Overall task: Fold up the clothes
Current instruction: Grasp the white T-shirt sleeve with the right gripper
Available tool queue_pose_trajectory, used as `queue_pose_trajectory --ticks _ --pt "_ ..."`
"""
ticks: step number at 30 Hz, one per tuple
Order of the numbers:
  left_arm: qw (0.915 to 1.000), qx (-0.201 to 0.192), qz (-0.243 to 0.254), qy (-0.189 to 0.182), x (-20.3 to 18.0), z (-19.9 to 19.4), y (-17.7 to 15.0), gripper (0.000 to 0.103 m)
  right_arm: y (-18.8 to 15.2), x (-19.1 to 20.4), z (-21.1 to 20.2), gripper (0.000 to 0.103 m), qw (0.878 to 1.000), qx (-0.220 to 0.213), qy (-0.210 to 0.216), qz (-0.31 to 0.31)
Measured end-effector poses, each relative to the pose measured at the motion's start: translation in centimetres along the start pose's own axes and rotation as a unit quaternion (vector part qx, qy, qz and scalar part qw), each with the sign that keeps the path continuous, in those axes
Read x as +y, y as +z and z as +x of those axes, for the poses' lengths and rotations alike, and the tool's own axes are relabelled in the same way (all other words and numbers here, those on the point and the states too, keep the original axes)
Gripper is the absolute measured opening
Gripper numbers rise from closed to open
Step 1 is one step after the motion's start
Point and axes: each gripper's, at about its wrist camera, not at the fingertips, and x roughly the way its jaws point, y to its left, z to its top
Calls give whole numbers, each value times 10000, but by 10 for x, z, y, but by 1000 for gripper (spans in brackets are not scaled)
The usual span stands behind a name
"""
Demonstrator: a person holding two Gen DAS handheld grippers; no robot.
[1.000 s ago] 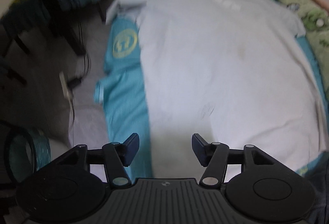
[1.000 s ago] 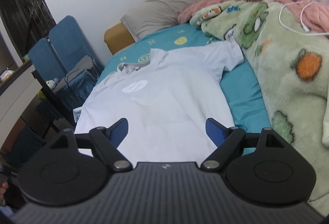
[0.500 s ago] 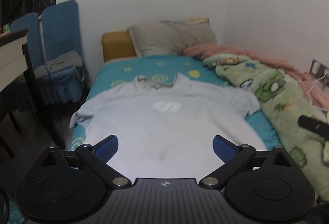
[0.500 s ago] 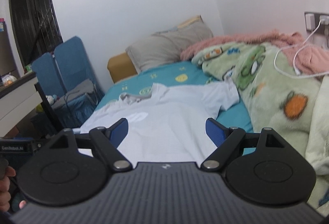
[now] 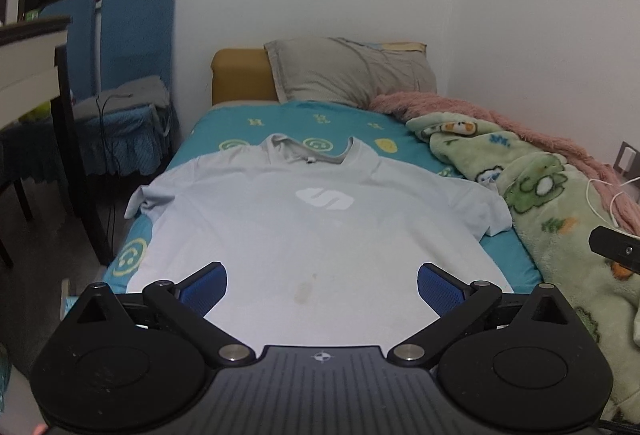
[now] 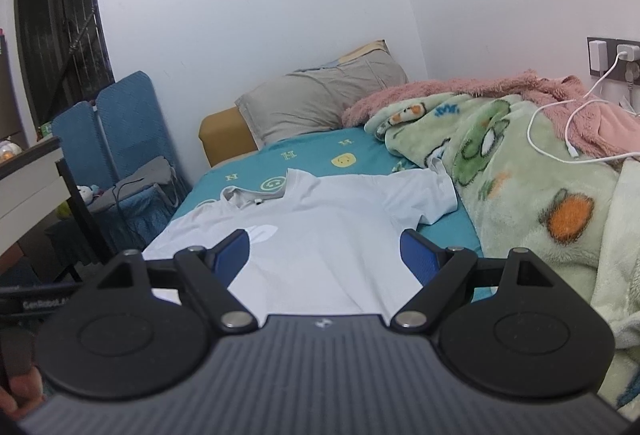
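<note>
A pale blue-white T-shirt lies spread flat, front up, on the teal bed sheet, collar toward the pillow; it also shows in the right wrist view. A faint stain sits near its hem. My left gripper is open and empty, held above the shirt's hem end. My right gripper is open and empty, also above the hem end, further right. A tip of the right gripper shows at the right edge of the left wrist view.
A grey pillow lies at the bed's head. A green cartoon blanket and pink blanket are piled along the right side, with a white charging cable. Blue chairs and a desk stand left of the bed.
My left gripper has tilted up from looking down at the shirt to looking along the bed, and its jaws have opened wider. My right gripper has tilted up a little.
</note>
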Motion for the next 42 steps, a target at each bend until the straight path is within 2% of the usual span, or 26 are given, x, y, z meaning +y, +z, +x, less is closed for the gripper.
queue_pose_trajectory --ticks 2,4,6,9,14,18,22,26,29,37,40,42 --pt "10000 42 -62 -14 4 0 -1 103 -1 -4 7 84 9996 120 78 238" --pt "9999 76 -101 -15 5 1 -2 103 1 -15 20 84 9957 326 286 823" --pt "9998 113 -164 -4 7 3 -4 103 5 -30 41 84 9869 571 421 1451" --pt "9990 231 -369 41 13 9 -9 103 14 -58 85 84 9677 694 523 2366" --pt "9975 335 -588 184 23 24 -13 103 2 -107 165 85 9321 921 266 3493" --pt "9955 439 -813 216 30 41 -14 103 -13 -133 216 86 9207 935 -23 3789" --pt "9927 557 -1055 148 33 64 -12 103 -19 -152 268 86 9223 939 -296 3738" --pt "9919 631 -1086 166 32 80 -14 103 -30 -166 313 84 9195 839 -345 3824" --pt "9886 773 -1277 185 35 93 -14 103 -26 -163 332 84 9298 578 -216 3627" --pt "9832 1013 -1499 256 41 107 -18 103 -18 -163 364 85 9192 376 22 3920" --pt "9825 1035 -1523 276 41 108 -18 103 -11 -167 376 85 9204 242 55 3901" --pt "9823 1052 -1522 292 41 110 -18 103 -5 -169 386 85 9257 115 -29 3780"
